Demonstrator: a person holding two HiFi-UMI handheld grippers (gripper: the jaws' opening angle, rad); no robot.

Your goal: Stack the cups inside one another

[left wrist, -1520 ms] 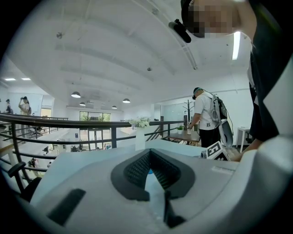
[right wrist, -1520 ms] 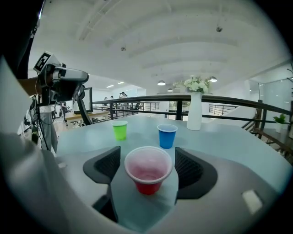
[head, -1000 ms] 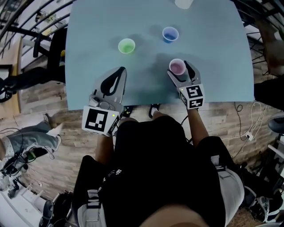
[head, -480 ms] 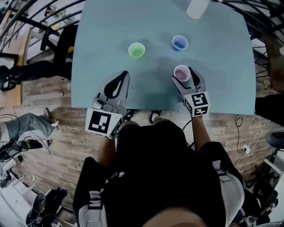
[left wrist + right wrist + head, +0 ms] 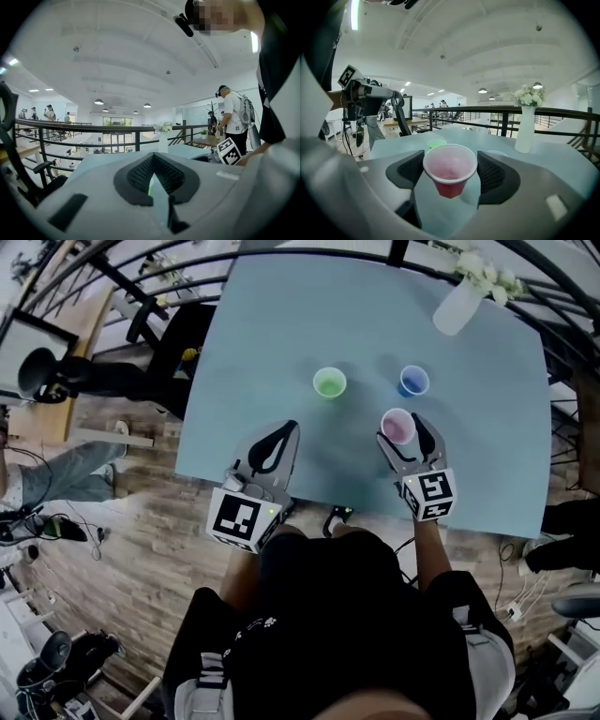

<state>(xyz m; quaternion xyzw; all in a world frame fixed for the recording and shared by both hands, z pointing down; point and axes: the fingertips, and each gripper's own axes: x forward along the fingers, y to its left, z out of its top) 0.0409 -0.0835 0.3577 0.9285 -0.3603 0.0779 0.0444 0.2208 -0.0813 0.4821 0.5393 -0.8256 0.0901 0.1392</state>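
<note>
Between the jaws of my right gripper [image 5: 400,430] is a pink-red cup [image 5: 397,426], upright with its mouth up. The right gripper view shows that cup [image 5: 450,171] gripped at its rim and seemingly a little above the table. A blue cup [image 5: 413,381] stands just beyond it, and a green cup [image 5: 329,382] is to the left. My left gripper [image 5: 284,431] rests over the near part of the table. Its jaws are shut with nothing in them [image 5: 152,180]. The green cup [image 5: 437,143] and blue cup [image 5: 497,153] peek out behind the held one.
The light blue table [image 5: 281,343] has a white vase with flowers [image 5: 459,301] at its far right corner. Black railings and a chair [image 5: 150,352] stand beyond the left edge. Wooden floor lies below the near edge.
My right gripper has carried the pink-red cup forward, closer to the blue cup. The head view has shifted and pulled back. The left gripper stays shut in about the same spot.
</note>
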